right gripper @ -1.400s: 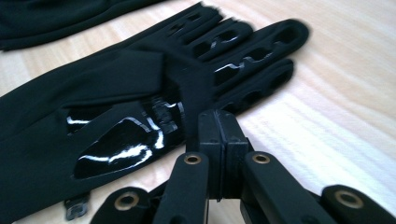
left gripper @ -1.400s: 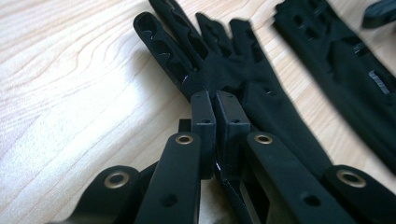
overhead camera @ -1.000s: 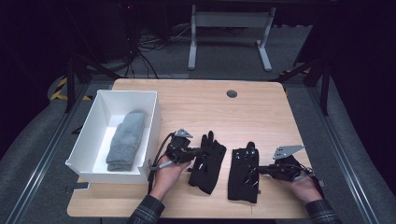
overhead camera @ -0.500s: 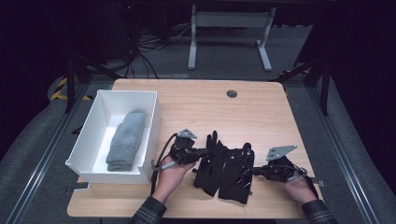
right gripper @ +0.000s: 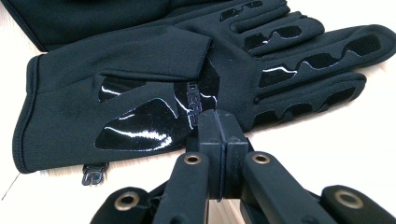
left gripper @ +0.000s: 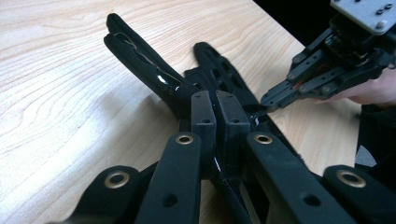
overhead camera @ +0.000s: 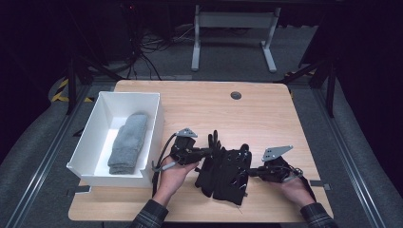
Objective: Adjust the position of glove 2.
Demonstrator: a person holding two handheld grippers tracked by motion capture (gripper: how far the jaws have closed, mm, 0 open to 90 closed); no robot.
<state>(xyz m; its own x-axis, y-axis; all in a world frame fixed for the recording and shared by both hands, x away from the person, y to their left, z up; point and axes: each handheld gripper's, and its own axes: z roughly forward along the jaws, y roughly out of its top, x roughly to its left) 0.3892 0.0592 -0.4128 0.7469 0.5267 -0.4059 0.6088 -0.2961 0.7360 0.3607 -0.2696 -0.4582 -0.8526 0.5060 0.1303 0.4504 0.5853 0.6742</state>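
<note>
Two black gloves lie at the table's front middle, the right glove (overhead camera: 234, 173) partly overlapping the left glove (overhead camera: 211, 159). My left gripper (overhead camera: 208, 152) is shut on the left glove (left gripper: 154, 74) near its palm, and the glove fingers point away. My right gripper (overhead camera: 250, 171) is shut on the near edge of the right glove (right gripper: 140, 79), whose glossy palm patches face up. In the left gripper view the right gripper (left gripper: 267, 100) comes in from the upper right, its tips at the gloves.
A white box (overhead camera: 90, 142) stands at the left of the wooden table (overhead camera: 247, 114) with a folded grey cloth (overhead camera: 127, 142) inside. A round grommet (overhead camera: 235, 95) sits near the far edge. Dark floor and a desk frame (overhead camera: 233, 28) lie beyond.
My right gripper has moved left, dragging its glove against and partly over the left glove. The left gripper has stayed nearly in place.
</note>
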